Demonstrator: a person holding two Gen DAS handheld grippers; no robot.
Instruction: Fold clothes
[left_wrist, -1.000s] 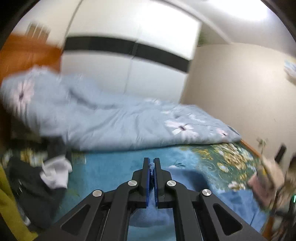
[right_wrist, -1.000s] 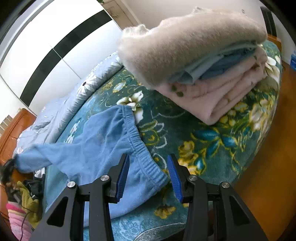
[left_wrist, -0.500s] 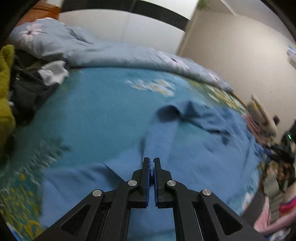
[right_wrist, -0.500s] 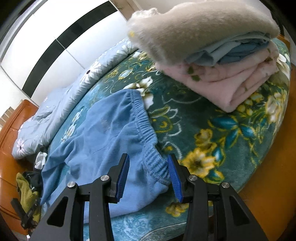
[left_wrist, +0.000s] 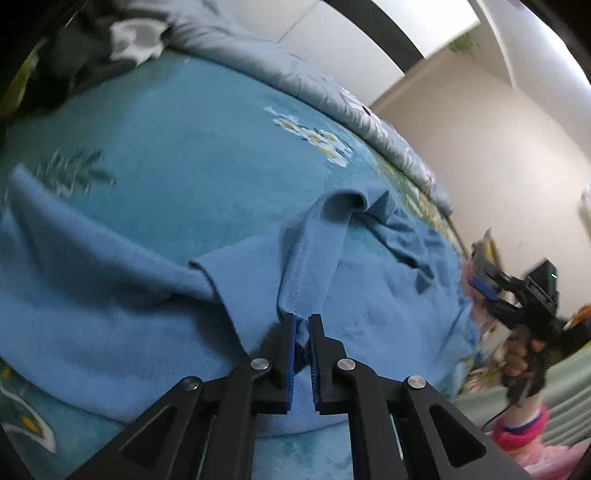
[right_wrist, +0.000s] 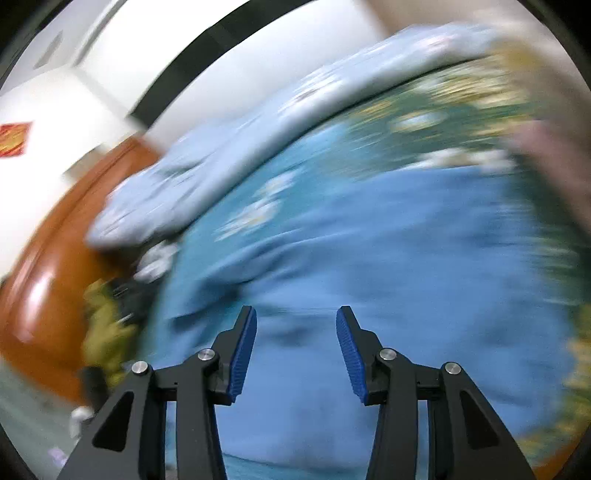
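Note:
Light blue trousers (left_wrist: 369, 288) lie spread and creased on the teal flowered blanket (left_wrist: 177, 147) of the bed. My left gripper (left_wrist: 303, 325) is shut on a hem of the blue trousers, low over the cloth. In the left wrist view the right gripper (left_wrist: 484, 284) shows at the far right, held by a hand. In the blurred right wrist view my right gripper (right_wrist: 295, 332) stands open just above the blue trousers (right_wrist: 388, 266), with nothing between its fingers.
A pale blue flowered quilt (left_wrist: 295, 74) runs along the far side of the bed. Dark and white clothes (left_wrist: 122, 37) are heaped at the far left. An orange wooden headboard (right_wrist: 40, 266) and yellow-green cloth (right_wrist: 103, 317) lie left. White wardrobe doors stand behind.
My left gripper came down with the trouser hem to the bed, laying the leg over the cloth. My right gripper swung left, away from the folded stack, over the trousers.

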